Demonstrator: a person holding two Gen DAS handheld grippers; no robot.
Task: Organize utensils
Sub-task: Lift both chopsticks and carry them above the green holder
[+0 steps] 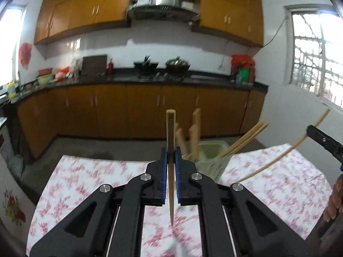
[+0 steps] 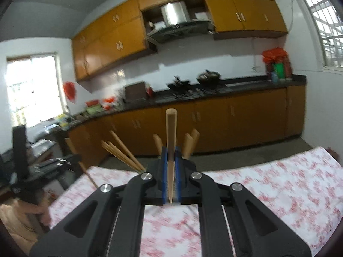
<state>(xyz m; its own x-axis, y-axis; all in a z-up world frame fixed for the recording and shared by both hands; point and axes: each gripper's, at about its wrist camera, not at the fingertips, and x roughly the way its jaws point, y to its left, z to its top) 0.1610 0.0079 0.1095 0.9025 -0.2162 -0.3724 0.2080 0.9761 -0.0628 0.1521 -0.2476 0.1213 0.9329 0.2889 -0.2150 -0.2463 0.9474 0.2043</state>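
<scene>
My left gripper [image 1: 170,154] is shut on a wooden chopstick [image 1: 170,128] that stands upright between its blue pads, held above the table. My right gripper [image 2: 170,153] is shut on another wooden chopstick [image 2: 170,132], also upright. The right gripper also shows in the left wrist view [image 1: 323,141] at the far right, its chopstick [image 1: 285,152] slanting down to the left. A pale green utensil holder [image 1: 211,158] stands just beyond my left gripper with several chopsticks [image 1: 244,139] and wooden handles [image 1: 196,132] in it. In the right wrist view those chopsticks [image 2: 122,152] and handles [image 2: 189,141] rise behind my gripper; the holder itself is hidden.
The table [image 1: 278,184] has a white cloth with red flowers. Beyond it are a bare floor [image 1: 107,145], brown lower cabinets [image 1: 128,109] and a dark counter with woks [image 1: 178,65]. A person's hand [image 1: 334,199] is at the right edge.
</scene>
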